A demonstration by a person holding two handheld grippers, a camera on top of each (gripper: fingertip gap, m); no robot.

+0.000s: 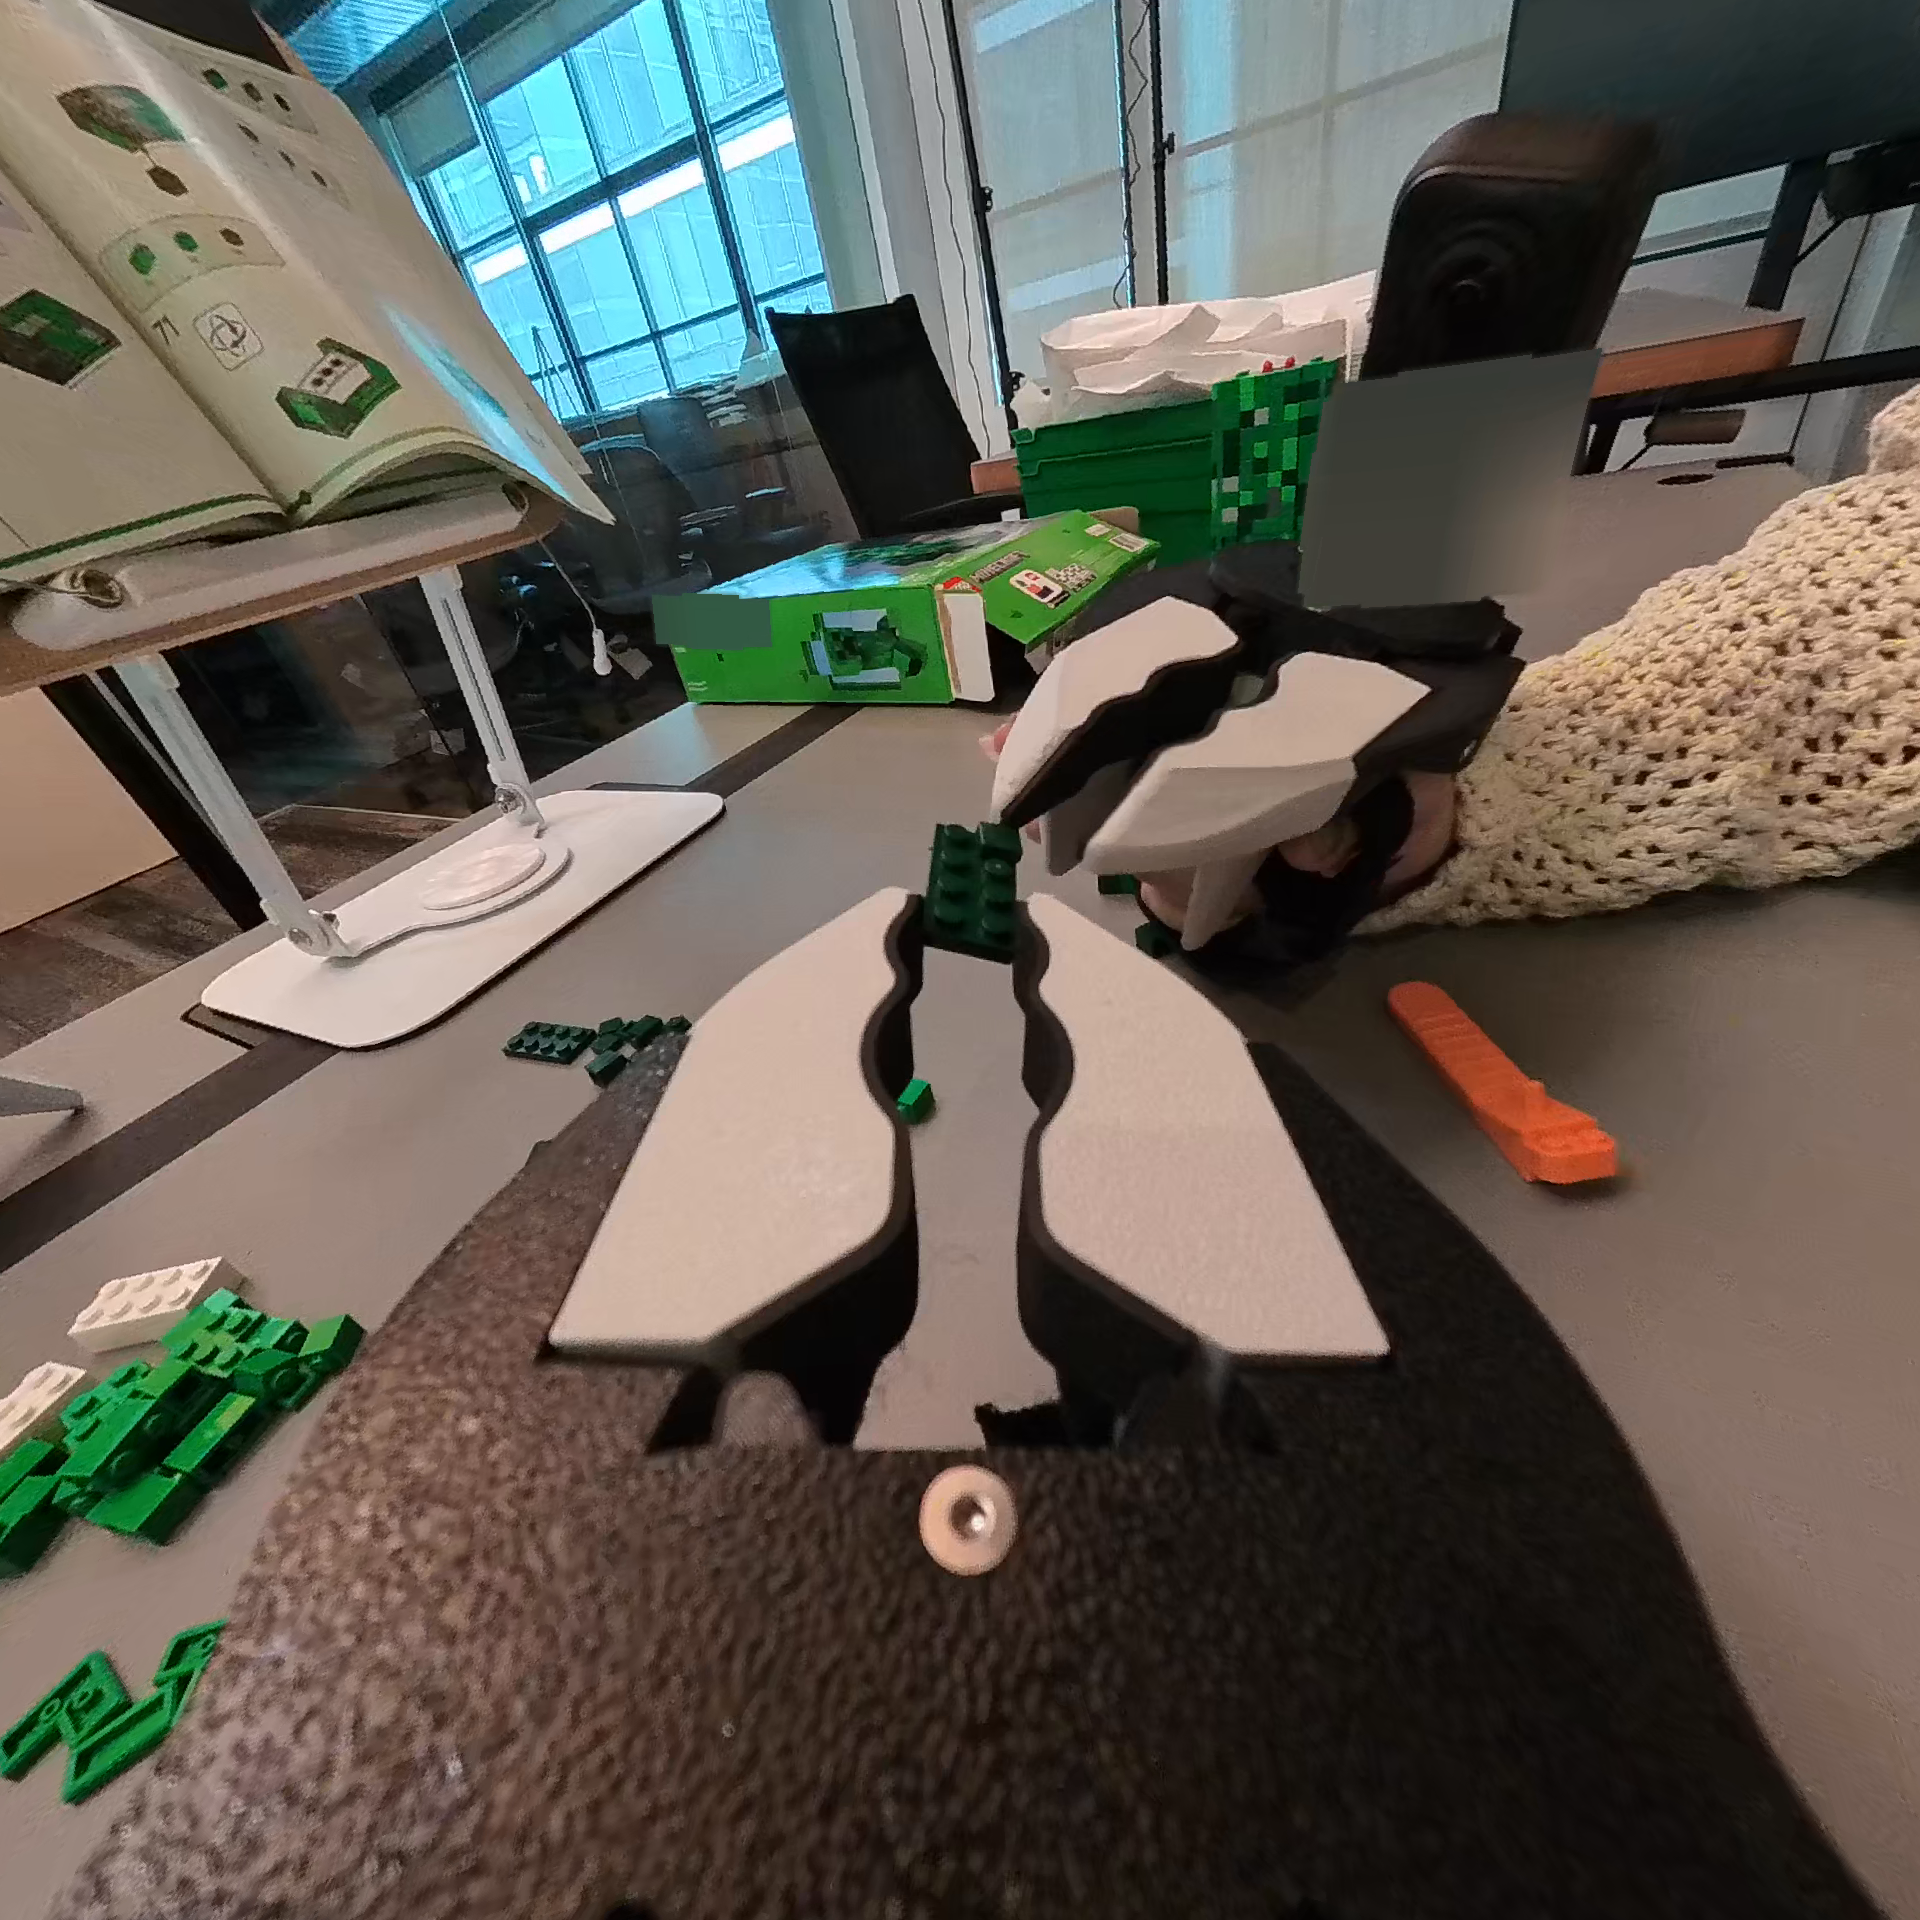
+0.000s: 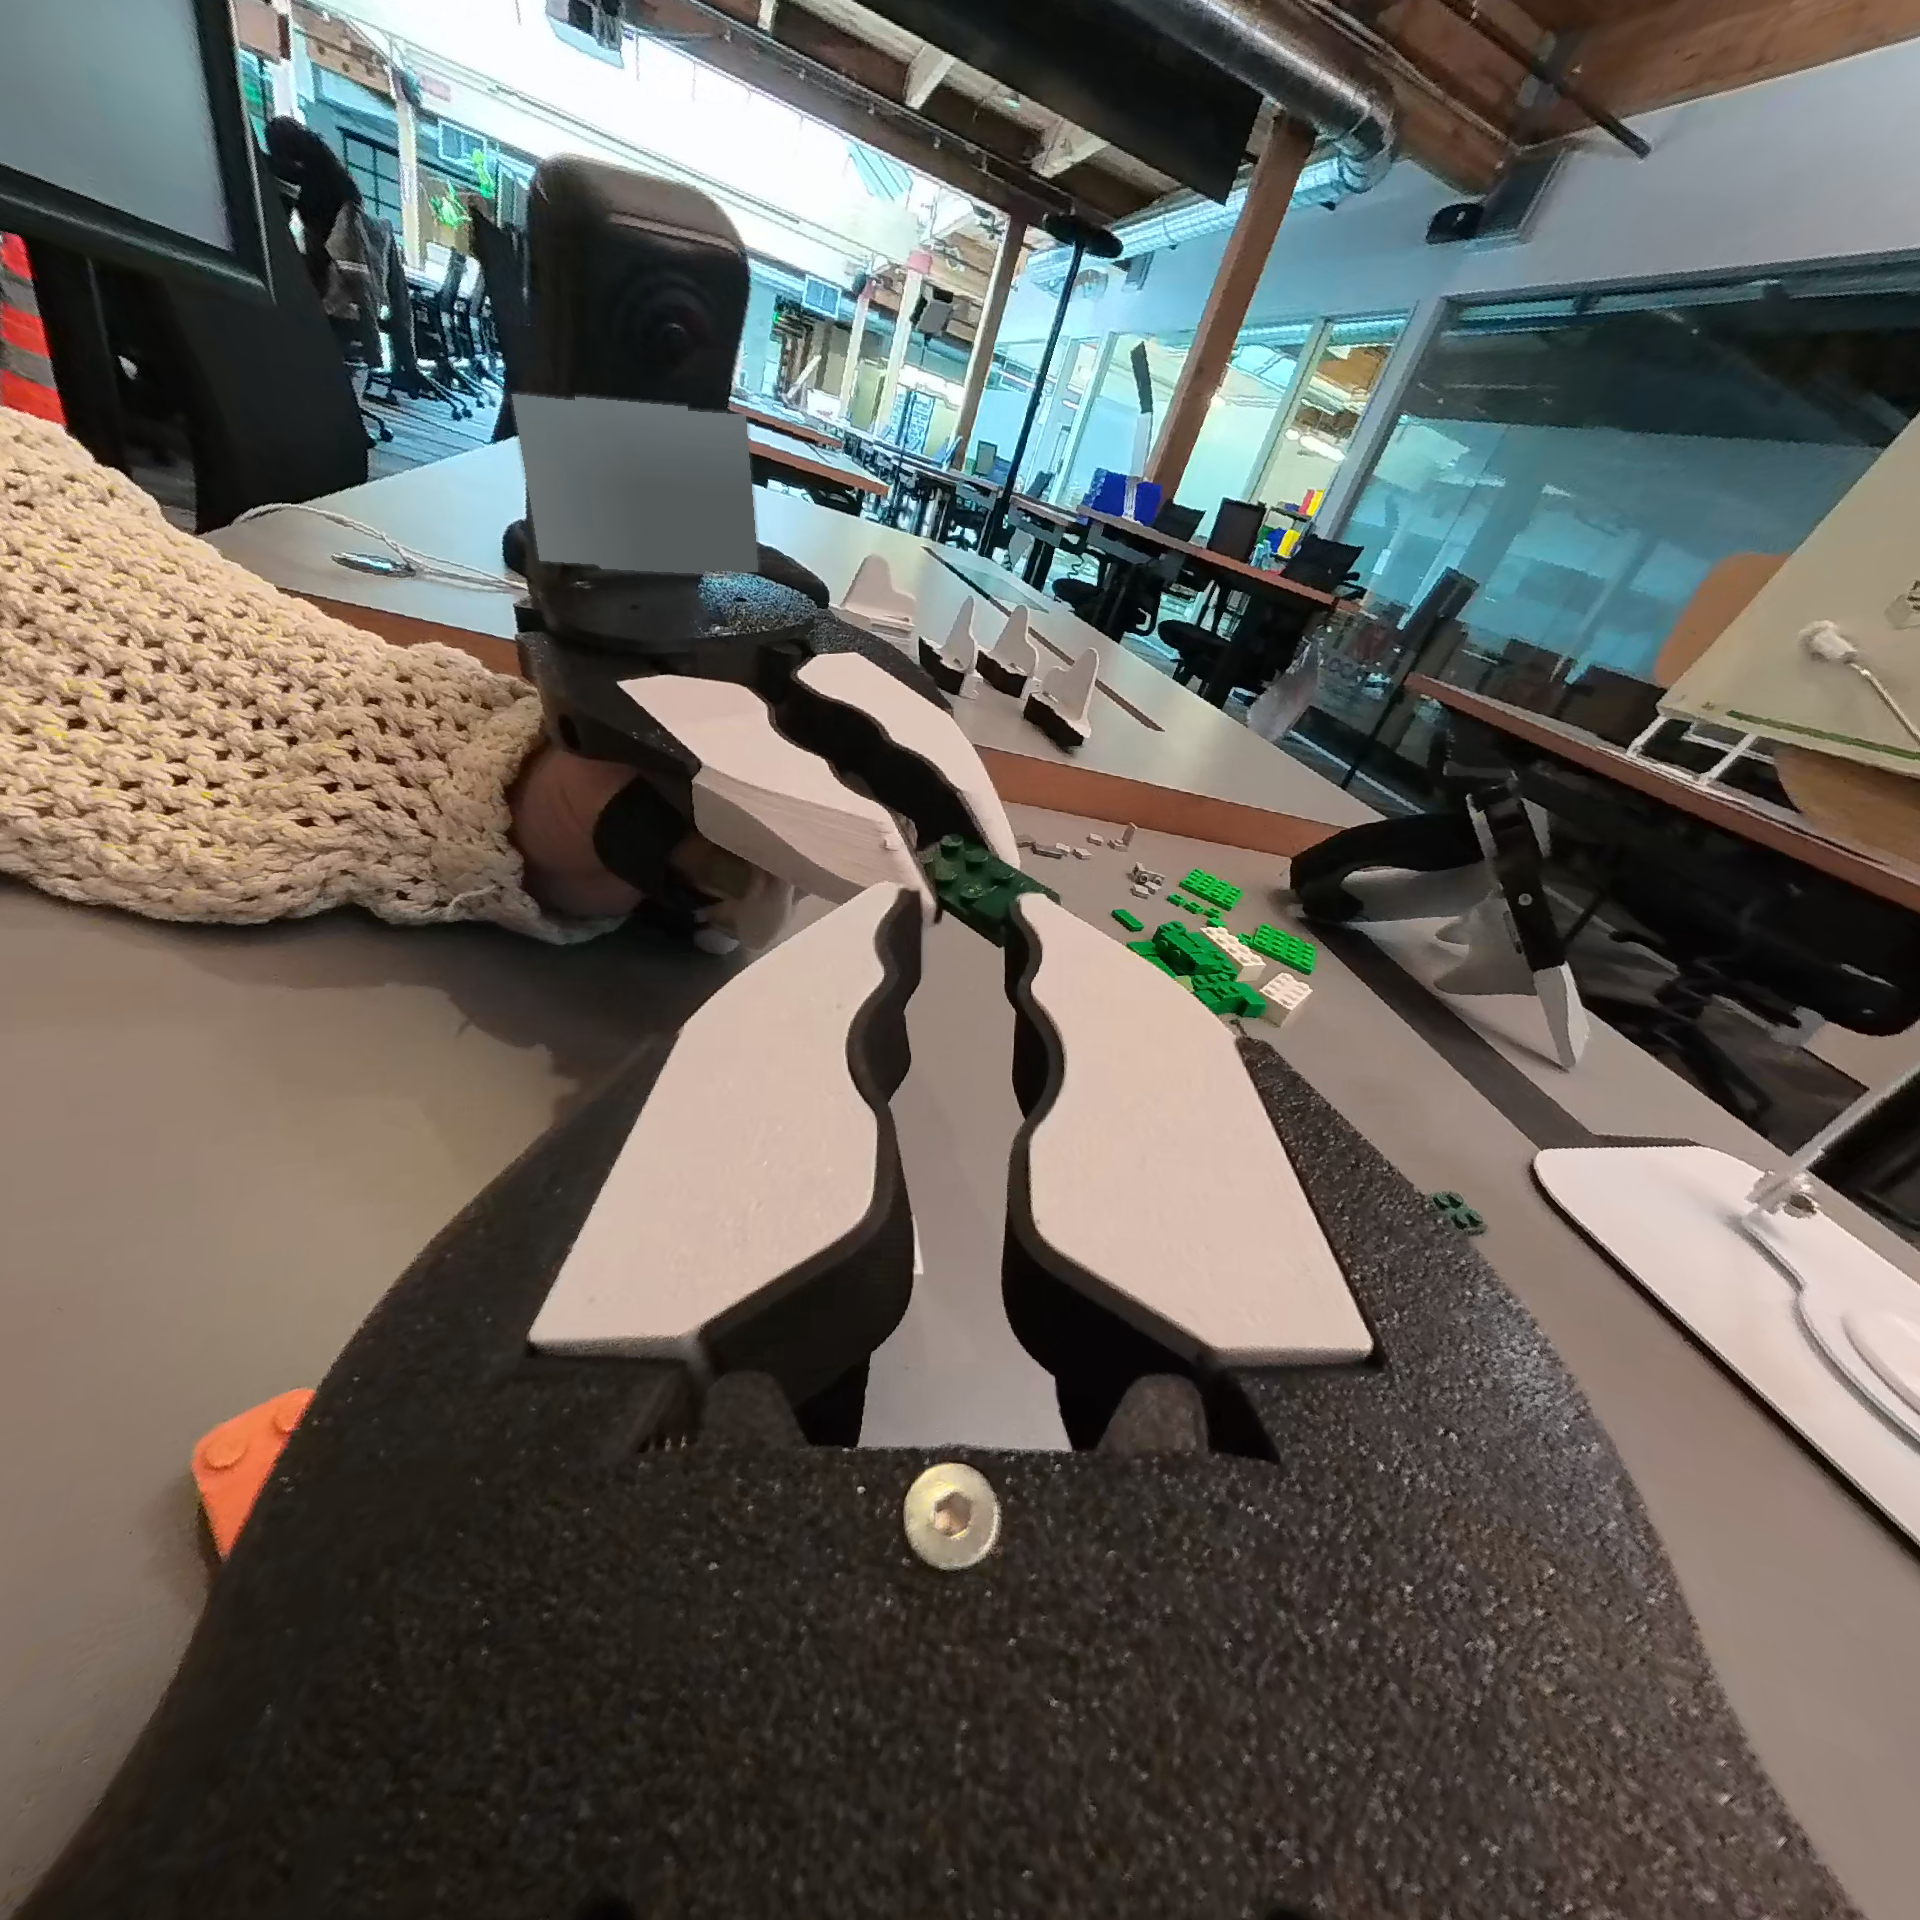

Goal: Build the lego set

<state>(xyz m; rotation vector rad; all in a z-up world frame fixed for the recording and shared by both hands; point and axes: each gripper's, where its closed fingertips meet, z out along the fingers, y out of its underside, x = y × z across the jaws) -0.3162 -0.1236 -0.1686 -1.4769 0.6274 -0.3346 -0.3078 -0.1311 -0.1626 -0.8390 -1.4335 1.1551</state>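
The left claw (image 1: 971, 914) is nearly closed, its tips pinching a dark green plate (image 1: 975, 883) held above the grey worktop (image 1: 1558, 1351). From 2 o'clock the right claw (image 1: 1023, 831) meets the plate's far end; in the right wrist view the right claw (image 2: 966, 914) is narrowed onto the same dark green plate (image 2: 977, 883), so both grip it.

A small green piece (image 1: 914, 1099) lies on the worktop beneath the left claw. At 9 o'clock sits a pile of green and white bricks (image 1: 156, 1392), and at 3 o'clock an orange brick separator (image 1: 1501, 1086).

At 12 o'clock lies an opened green box (image 1: 831, 639) on its side; what it contains cannot be seen. An instruction booklet (image 1: 208, 281) rests on a stand (image 1: 457, 904) at 10 o'clock.
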